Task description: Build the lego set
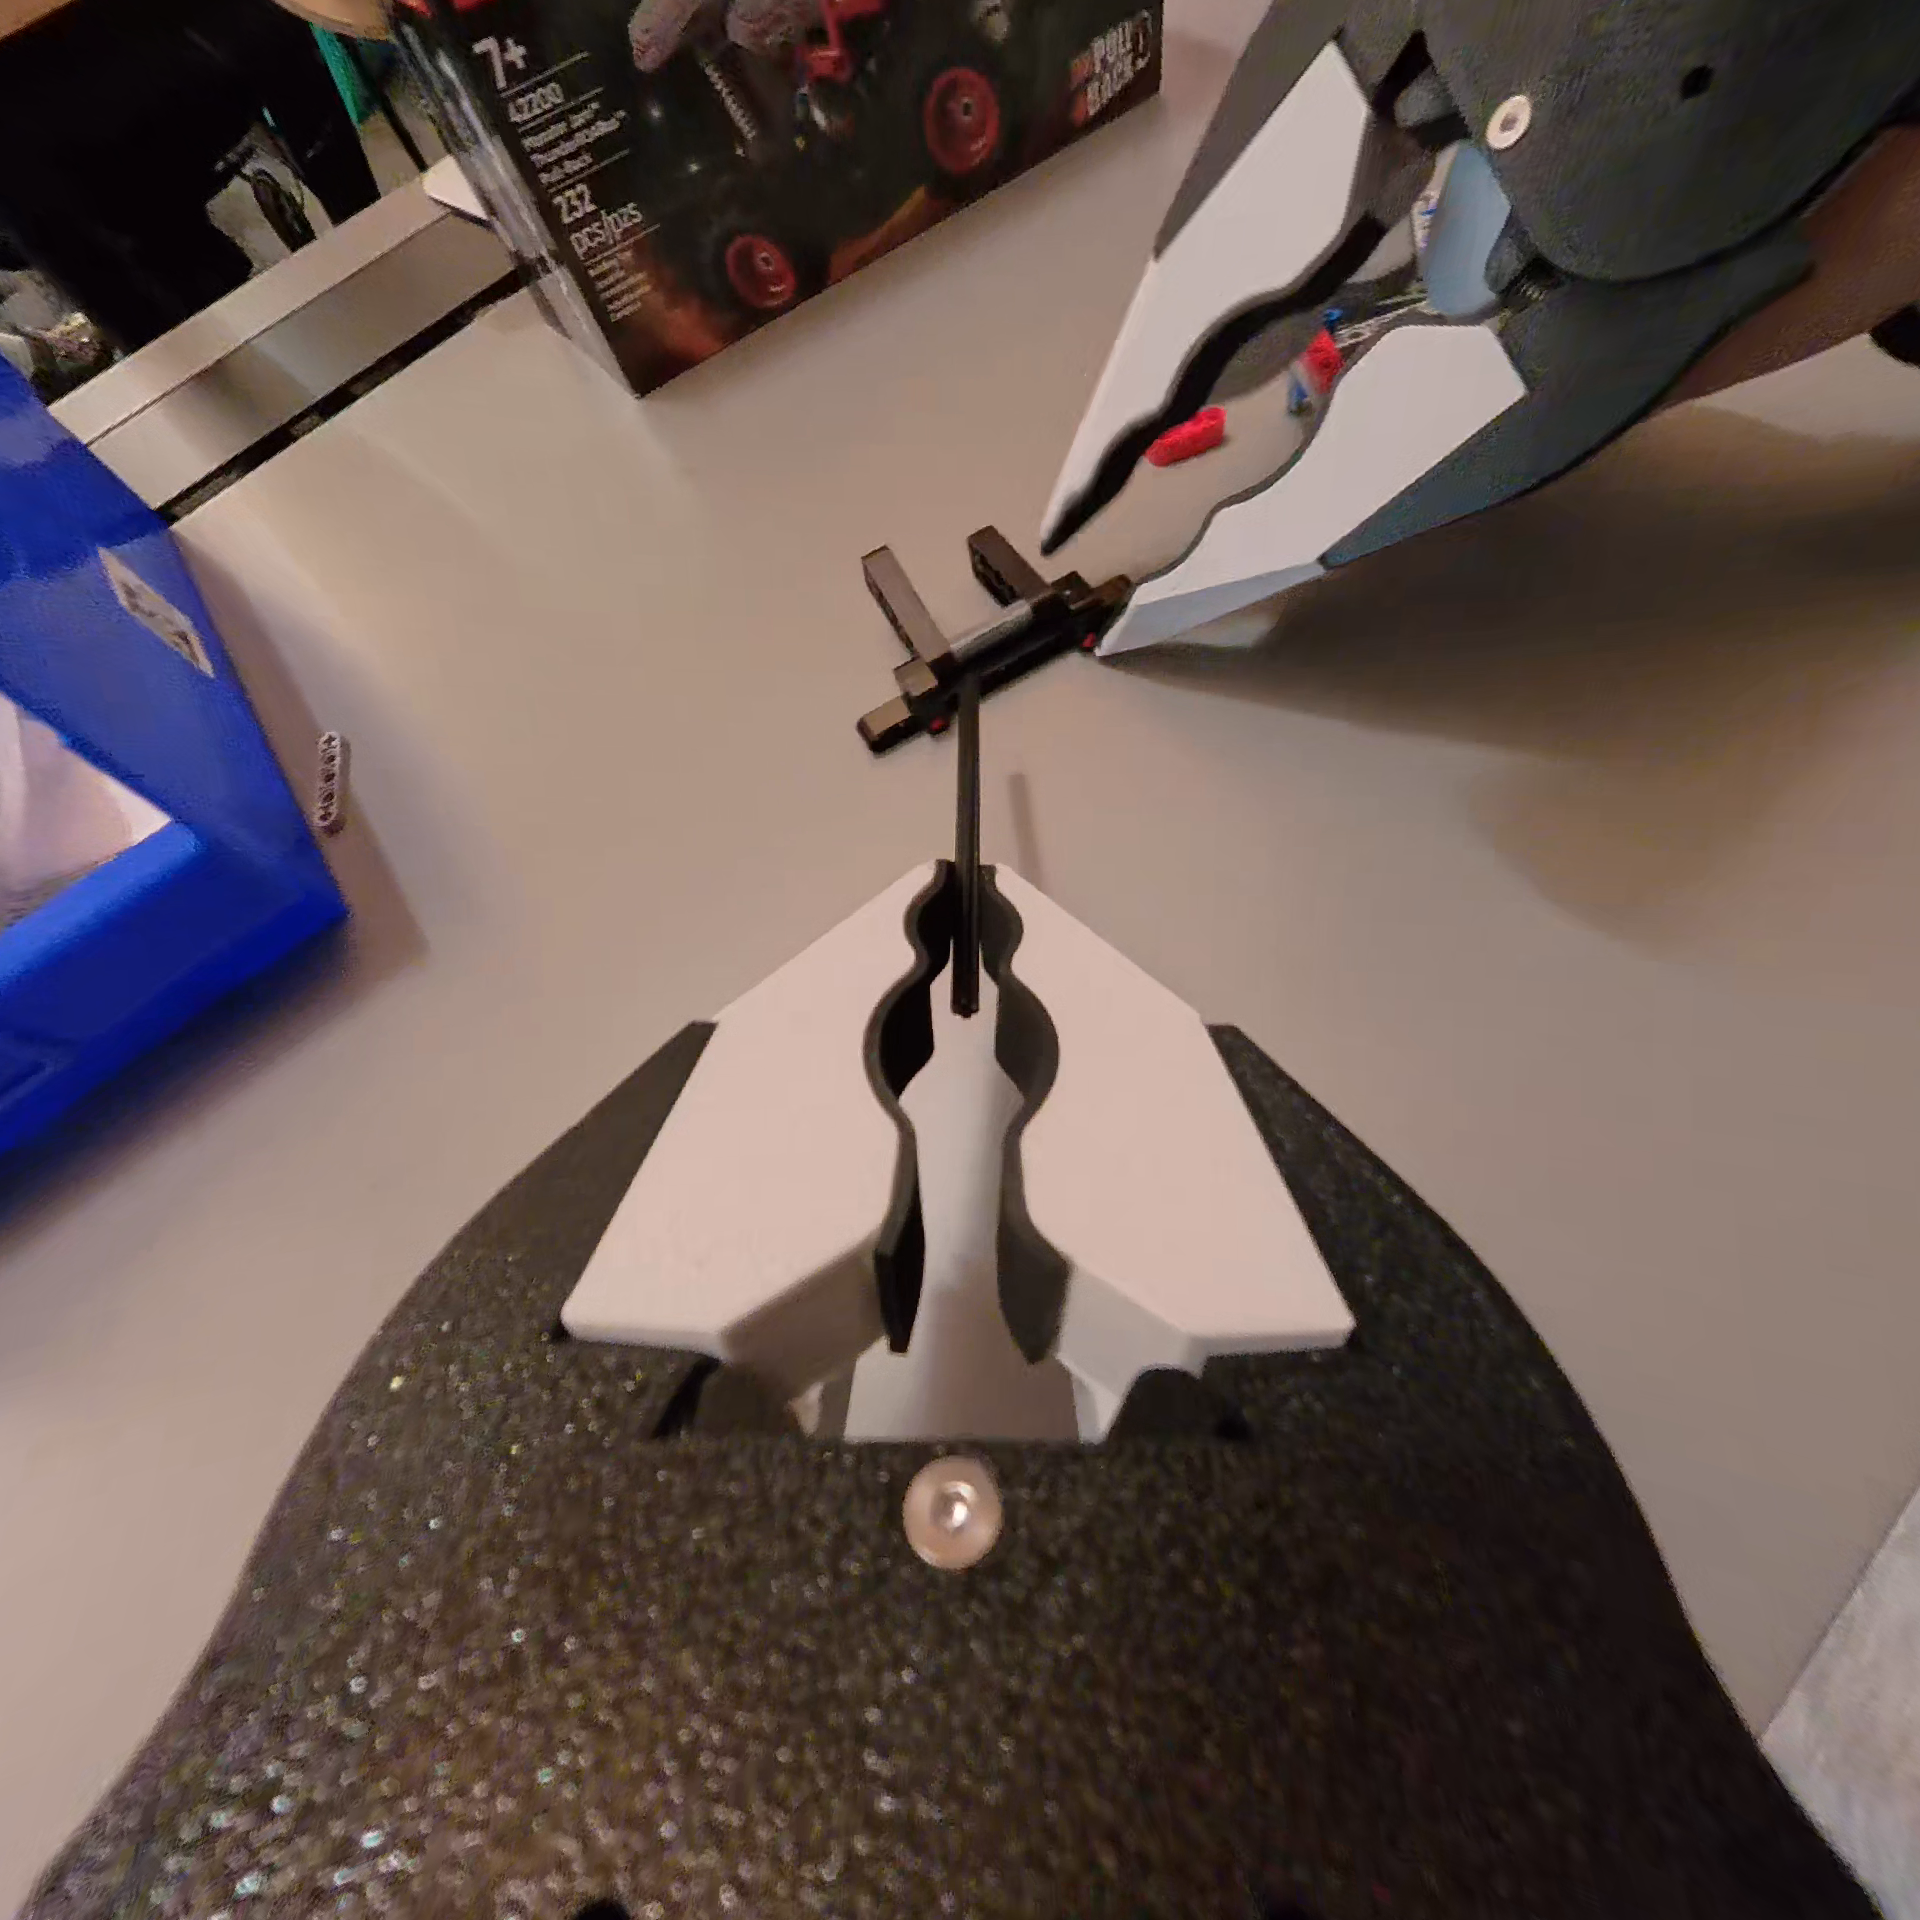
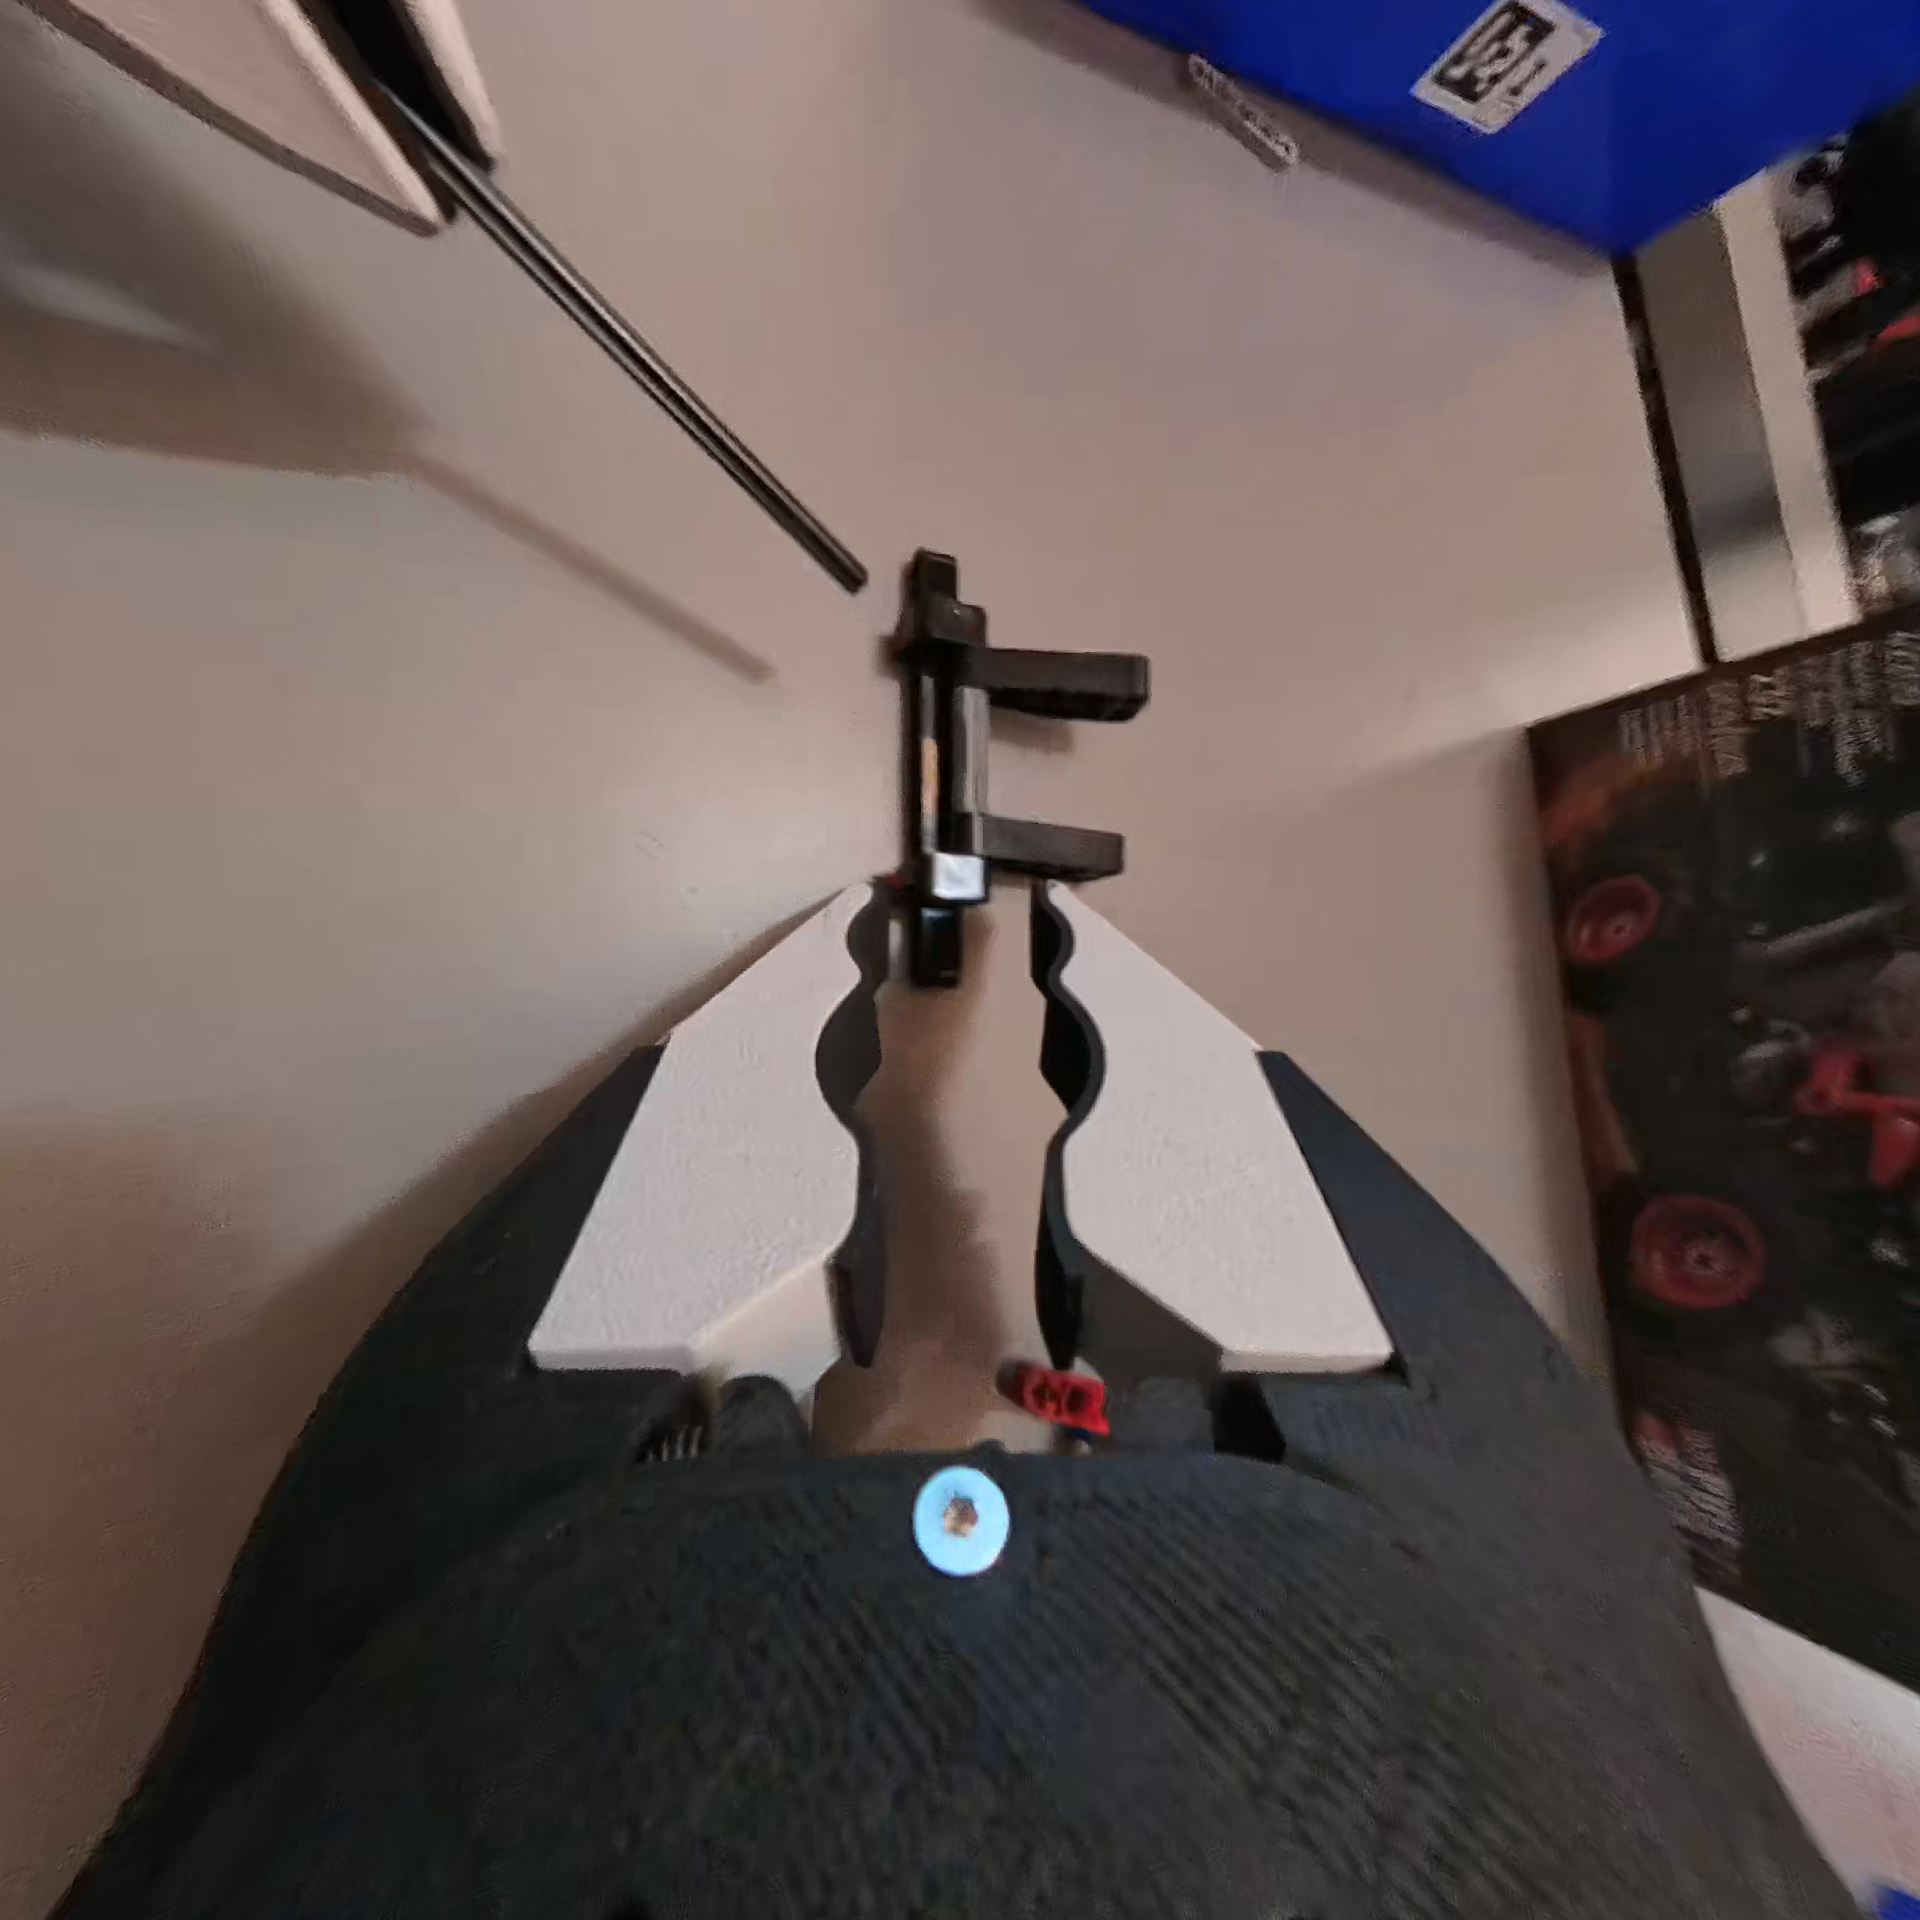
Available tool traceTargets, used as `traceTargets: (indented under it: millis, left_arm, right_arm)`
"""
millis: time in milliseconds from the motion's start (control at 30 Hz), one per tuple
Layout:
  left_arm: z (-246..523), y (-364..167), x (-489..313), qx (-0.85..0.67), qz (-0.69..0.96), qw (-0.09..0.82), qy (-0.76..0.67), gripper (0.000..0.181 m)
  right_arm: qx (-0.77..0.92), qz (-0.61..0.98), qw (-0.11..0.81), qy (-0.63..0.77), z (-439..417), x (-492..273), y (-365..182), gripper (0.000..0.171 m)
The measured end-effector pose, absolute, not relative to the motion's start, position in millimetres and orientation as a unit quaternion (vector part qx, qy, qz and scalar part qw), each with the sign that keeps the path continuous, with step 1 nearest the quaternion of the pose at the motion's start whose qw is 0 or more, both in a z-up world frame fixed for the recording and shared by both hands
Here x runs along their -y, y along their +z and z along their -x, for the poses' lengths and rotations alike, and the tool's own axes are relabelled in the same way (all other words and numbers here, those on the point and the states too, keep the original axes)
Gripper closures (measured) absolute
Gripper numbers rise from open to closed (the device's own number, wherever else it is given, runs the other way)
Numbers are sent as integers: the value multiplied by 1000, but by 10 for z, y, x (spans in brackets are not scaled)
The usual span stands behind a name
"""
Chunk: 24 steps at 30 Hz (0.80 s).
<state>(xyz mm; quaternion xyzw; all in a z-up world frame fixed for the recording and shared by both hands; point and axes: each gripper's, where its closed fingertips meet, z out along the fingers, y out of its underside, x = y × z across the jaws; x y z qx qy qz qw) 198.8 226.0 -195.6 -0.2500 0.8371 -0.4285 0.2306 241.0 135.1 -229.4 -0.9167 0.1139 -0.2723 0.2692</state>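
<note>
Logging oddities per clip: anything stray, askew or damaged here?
One stray: a small grey beam lies alone against the blue bin, away from the black assembly. Nothing looks damaged. The left gripper holds the black axle.

Black lego frame (image 1: pixel 987 644) lies flat on the table: one long beam with two short arms sticking out sideways, small red pins at its ends. A thin black axle (image 1: pixel 966 842) angles above it, its tip close beside the frame's far end.

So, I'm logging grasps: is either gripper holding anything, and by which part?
The left gripper pinches the thin black axle by its near end. The right gripper is open around the black assembly, holding nothing.
</note>
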Motion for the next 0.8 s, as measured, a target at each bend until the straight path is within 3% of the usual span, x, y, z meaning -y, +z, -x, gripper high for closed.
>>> traceTargets:
  millis: [200,467,800]
  left_arm:
    - [-2010,-1963,-2346,-832,262,228,-433,179]
    - [-2028,-1787,-2569,-810,281,246,-453,179]
    - [-2006,-1801,-2530,-809,283,236,-458,179]
  right_arm:
    - [-38,915,278,-291,-2377,-1467,-2300,153]
    - [160,837,137,-505,-2198,-1446,-2256,153]
    - [208,814,165,-517,-1863,-1514,-2246,155]
